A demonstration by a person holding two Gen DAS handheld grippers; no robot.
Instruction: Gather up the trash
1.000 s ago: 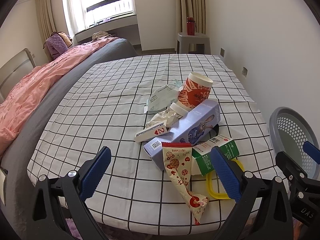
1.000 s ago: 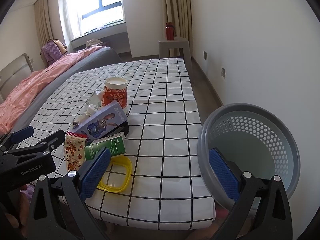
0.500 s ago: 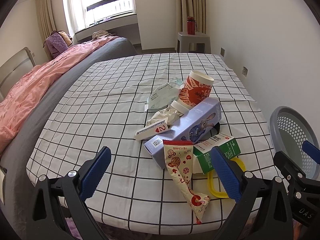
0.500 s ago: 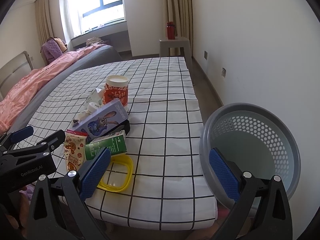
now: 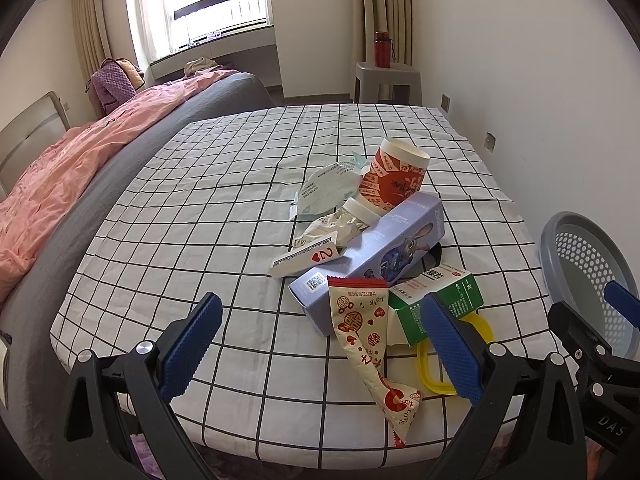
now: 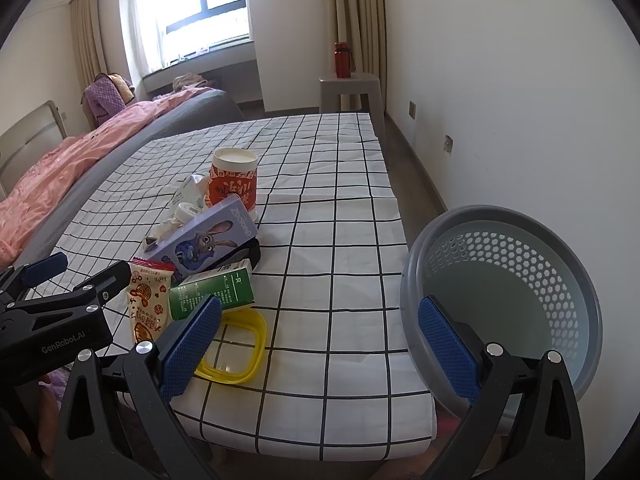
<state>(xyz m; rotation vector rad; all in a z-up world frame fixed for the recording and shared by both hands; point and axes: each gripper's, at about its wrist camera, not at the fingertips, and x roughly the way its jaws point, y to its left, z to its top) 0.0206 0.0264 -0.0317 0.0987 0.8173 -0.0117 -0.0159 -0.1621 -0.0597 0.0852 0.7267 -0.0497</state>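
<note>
Both jaws gape, nothing held: left hand-held gripper (image 5: 320, 340) hovers over the red-and-cream snack wrapper (image 5: 366, 344), right hand-held gripper (image 6: 316, 340) by the grey perforated plastic basket (image 6: 560, 280). The trash pile sits on the checked desk (image 5: 200, 208). Risk: the leaning purple cartoon carton (image 5: 372, 256) may slide if the wrapper under it gets tugged.

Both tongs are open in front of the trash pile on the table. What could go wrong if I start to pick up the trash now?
1. The purple box leans on the red paper cup and lies over other pieces; pulling one may topple the rest.
2. The snack wrapper and yellow ring lie near the table's front edge and could slide off.
3. The grey basket stands beside the table, so a loose drop by the right tongs may miss it.
</note>
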